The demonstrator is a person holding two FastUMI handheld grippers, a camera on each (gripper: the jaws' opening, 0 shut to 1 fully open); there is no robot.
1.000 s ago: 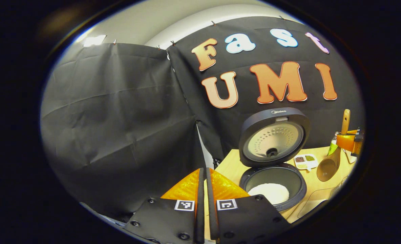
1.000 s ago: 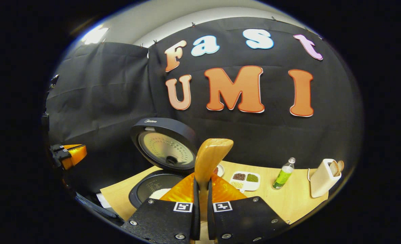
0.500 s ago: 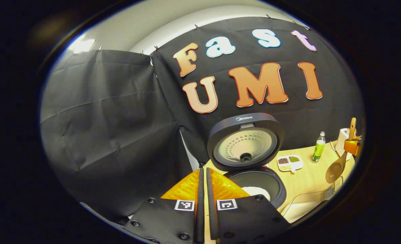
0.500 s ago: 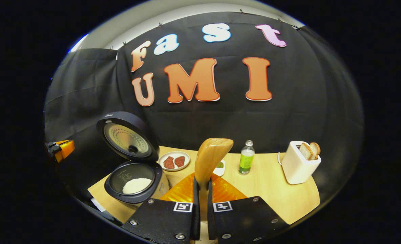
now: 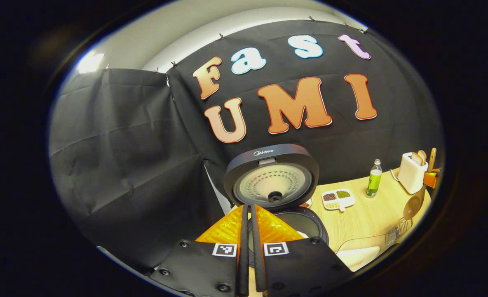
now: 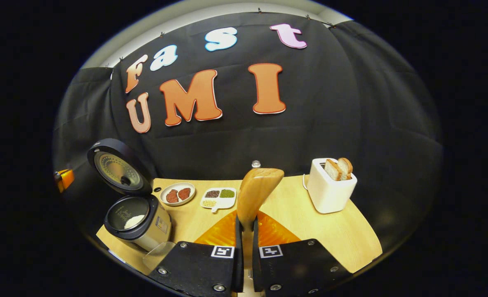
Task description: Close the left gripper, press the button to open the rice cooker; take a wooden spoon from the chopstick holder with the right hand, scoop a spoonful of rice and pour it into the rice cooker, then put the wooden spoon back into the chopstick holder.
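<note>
Rice is in the pot; we have only the spoon's return left.

Nearest us, our right gripper is clamped on the handle of the wooden spoon, its bowl hanging empty in the left gripper view, over the table. Our left gripper has its 2 fingers pressed together on nothing. Beyond it the rice cooker stands open, lid up, white rice inside, so we judge the button press and the pour done. The chopstick holder is not clear to us; 1 toaster stands farther back.
</note>
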